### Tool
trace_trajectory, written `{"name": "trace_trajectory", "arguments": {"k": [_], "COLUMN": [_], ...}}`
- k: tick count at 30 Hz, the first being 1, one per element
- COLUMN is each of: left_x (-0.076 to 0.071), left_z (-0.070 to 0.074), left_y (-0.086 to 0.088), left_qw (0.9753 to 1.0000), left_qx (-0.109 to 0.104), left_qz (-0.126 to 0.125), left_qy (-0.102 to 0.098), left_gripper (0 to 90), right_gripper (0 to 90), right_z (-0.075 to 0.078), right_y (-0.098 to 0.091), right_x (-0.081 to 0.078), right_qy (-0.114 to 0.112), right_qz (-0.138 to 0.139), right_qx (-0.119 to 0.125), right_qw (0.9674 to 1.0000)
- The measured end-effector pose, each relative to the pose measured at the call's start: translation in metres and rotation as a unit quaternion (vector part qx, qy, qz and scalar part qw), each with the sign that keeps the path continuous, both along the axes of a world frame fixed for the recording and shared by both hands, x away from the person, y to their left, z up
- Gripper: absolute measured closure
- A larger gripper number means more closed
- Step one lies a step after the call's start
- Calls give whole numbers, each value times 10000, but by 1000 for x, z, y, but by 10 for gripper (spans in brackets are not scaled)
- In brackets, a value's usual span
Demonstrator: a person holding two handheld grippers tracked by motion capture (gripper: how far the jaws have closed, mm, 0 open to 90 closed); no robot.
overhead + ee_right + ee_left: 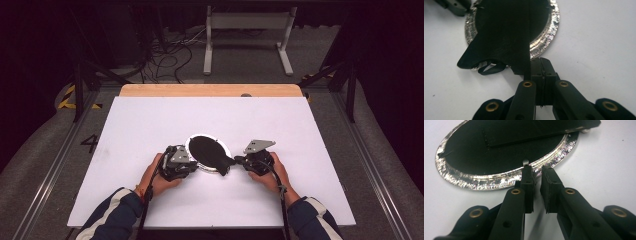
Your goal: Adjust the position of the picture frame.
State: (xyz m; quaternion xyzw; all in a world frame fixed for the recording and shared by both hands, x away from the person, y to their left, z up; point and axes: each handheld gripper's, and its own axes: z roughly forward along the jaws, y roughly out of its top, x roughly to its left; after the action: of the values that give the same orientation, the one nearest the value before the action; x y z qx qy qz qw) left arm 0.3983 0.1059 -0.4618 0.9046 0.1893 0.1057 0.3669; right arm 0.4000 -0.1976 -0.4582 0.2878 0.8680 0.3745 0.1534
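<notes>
Pinching the near edge of the black cloth (504, 32) with my right gripper (543, 65), I keep its jaws pressed flat together on the fabric, so I have a firm hold and can drag or lift the cloth without it slipping. The cloth lies draped over the silver plate (225, 148) in the middle of the white table (150, 125), with one corner and a small loop of ribbon (489, 68) spilling off the rim on my side.

My left gripper (537, 173) sits at the opposite rim of the plate, its jaws nearly together with a thin gap left between the pads, and nothing gripped there. A little metal tab (525, 162) on the rim stands just ahead of one pad. I judge I place that gripper there to steady the plate, or catch the rim, so the plate doesn't slide while my right hand works the cloth.
</notes>
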Motion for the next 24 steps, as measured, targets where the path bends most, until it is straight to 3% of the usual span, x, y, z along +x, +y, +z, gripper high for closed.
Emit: {"name": "trace_trajectory", "arguments": {"k": [6,10,21,24], "left_x": [12,16,28,28], "left_z": [-1,-1,-2,-1], "left_y": [2,0,-8,-12], "left_qw": [9998,9999,9997,9995], "left_qx": [-146,-117,-156,-86], "left_qz": [37,63,211,281], "left_qy": [131,-2,-2,-100], "left_gripper": [800,794,811,827], "right_gripper": [900,900,900,900], "right_z": [1,1,1,2], "right_y": [2,2,8,11], "right_x": [-14,-20,-37,-40], "right_qy": [-16,13,48,79], "right_qz": [157,203,108,95], "right_qx": [-69,-49,-39,-66], "right_qw": [9999,9998,9999,9999]}}
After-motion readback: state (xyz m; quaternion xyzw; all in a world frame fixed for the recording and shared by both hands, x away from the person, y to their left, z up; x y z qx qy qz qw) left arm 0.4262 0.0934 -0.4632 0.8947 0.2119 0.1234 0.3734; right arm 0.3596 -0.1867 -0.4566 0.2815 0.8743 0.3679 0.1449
